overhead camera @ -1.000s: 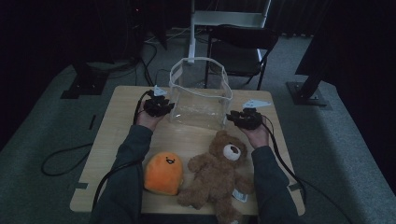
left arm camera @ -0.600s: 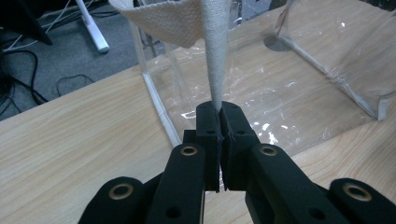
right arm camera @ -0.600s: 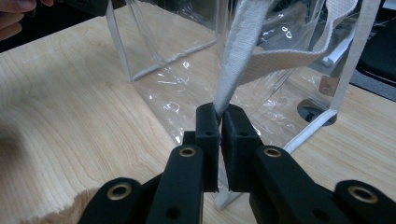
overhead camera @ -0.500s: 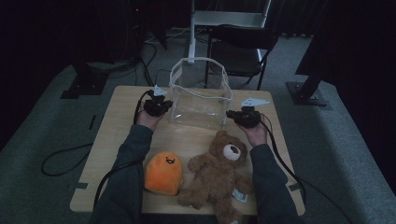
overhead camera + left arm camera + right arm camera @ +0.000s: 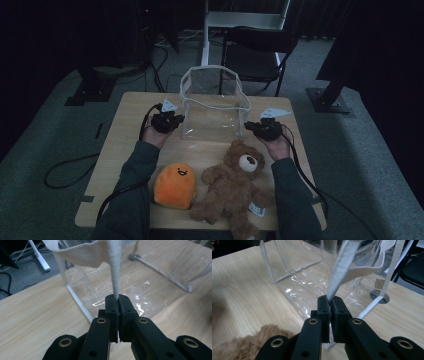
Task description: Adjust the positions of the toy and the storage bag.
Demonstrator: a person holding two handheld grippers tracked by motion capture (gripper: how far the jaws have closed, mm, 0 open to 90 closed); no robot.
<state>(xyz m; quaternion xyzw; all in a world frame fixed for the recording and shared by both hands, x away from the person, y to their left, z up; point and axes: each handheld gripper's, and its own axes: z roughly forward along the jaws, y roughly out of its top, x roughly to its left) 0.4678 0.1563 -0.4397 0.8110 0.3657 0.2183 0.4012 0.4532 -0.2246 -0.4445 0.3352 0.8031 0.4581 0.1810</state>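
My left gripper has its jaws pinched tight on a white woven strap, which rises straight up from between the pads and folds over above them. They have just been closing, with that strap between them. My right gripper is clamped the same way on the other strap, a grey-white webbing band that climbs from the pads and loops away to the right; those jaws too have just been closing on it.

Both straps belong to the clear plastic bag, which stands upright and open at the top in the middle of the far half of the wooden table. In the high view my left gripper sits at the bag's left side and my right gripper at its right, each just beside its wall. Through the clear walls I see only the table and the floor beyond; nothing lies inside the bag.

Nearer to me, on the table between my forearms, a brown teddy bear lies on its back, its head just beside my right hand. A round orange plush toy with a face rests to its left, close to my left sleeve.
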